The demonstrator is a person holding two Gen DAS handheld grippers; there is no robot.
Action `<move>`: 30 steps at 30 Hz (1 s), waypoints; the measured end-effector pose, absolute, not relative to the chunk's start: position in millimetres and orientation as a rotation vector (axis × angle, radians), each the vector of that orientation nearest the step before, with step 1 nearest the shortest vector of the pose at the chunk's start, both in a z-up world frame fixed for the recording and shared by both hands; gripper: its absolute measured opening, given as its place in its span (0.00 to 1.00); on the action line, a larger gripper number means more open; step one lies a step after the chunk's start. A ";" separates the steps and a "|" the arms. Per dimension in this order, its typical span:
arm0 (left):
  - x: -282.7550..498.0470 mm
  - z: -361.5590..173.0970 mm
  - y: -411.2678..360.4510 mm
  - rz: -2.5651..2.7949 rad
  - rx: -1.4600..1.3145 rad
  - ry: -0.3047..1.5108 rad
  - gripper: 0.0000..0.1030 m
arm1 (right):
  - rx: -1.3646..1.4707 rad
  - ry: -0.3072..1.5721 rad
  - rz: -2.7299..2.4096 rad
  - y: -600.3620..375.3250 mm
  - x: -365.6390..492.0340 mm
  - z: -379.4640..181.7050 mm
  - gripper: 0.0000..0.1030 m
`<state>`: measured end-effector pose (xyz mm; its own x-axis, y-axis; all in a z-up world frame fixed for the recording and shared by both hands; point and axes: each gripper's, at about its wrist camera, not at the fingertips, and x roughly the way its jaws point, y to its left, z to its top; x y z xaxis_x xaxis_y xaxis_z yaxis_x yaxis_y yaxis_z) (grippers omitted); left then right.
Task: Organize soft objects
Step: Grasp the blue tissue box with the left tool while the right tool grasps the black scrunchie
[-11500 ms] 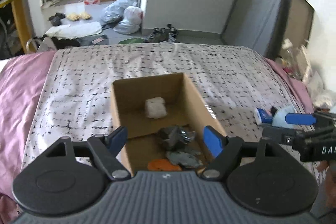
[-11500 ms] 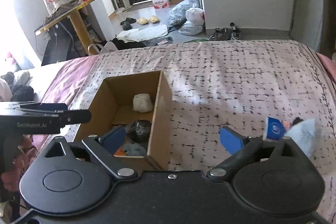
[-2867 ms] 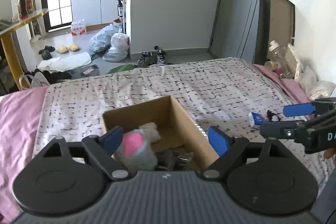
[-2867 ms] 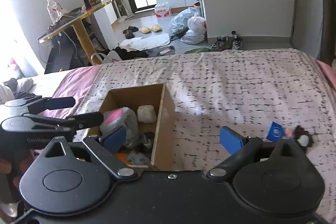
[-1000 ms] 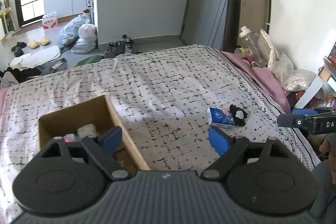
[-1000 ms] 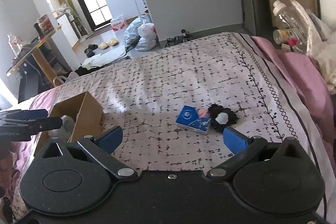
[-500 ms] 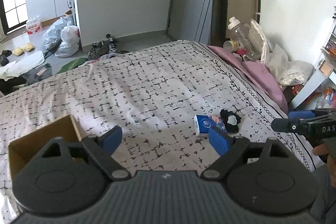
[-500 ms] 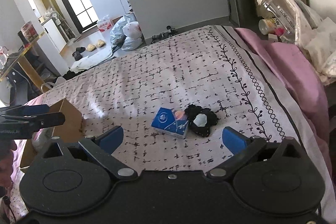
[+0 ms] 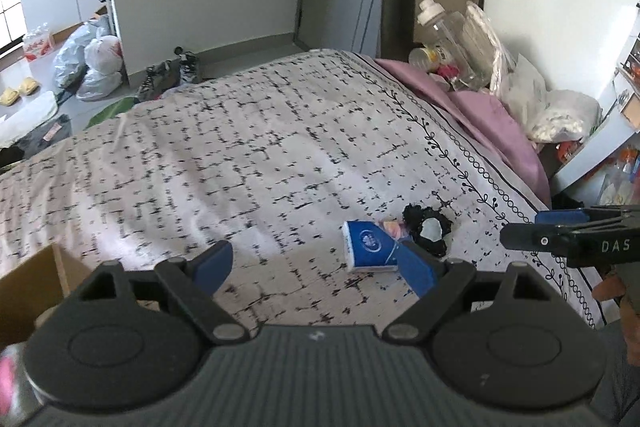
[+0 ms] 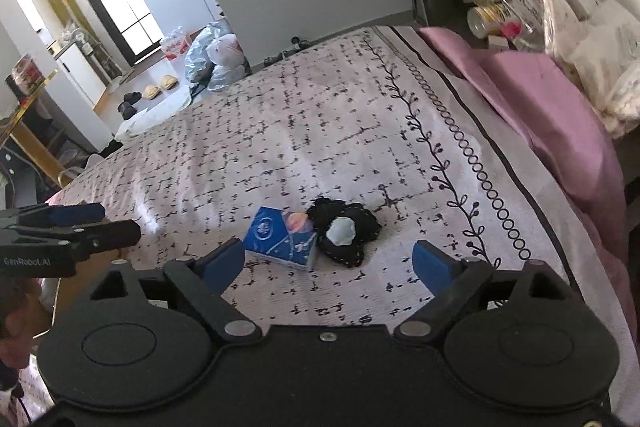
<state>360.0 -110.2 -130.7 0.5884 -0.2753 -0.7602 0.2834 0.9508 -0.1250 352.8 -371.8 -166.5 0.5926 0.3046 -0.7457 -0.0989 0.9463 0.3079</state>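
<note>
Right gripper with its blue-padded black fingers is spread wide above the bed, jaws just narrowing a touch, nothing pressed between the pads. Lined up in the gap ahead of it: a blue rectangular tissue pack lying flat on the white bedspread with black cross marks, and touching the pack's right side, a black crocheted soft item with a pale grey centre. A small pink-orange patch sits at the pack's upper right corner; what it is, I cannot tell.

Left gripper, same blue pads, is released too and holds nothing. Its right fingertip overlaps the near corner of the tissue pack in the left wrist view. At that view's lower left edge, the corner of a brown cardboard box shows on the bed, well apart from the pack. A purple sheet runs along the bed's right side.
</note>
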 end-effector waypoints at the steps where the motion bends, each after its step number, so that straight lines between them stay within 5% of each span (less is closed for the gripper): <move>1: 363.6 -134.0 -114.2 -0.330 0.012 0.889 0.86 | 0.252 0.913 0.237 -374.0 354.8 -169.0 0.83; 13: 400.9 -177.8 -151.8 -0.384 0.018 0.970 0.83 | 0.369 0.976 0.242 -401.5 380.3 -202.1 0.64; 30: 431.2 -230.1 -185.6 -0.437 0.031 1.056 0.82 | 0.440 1.030 0.257 -411.6 412.4 -238.3 0.64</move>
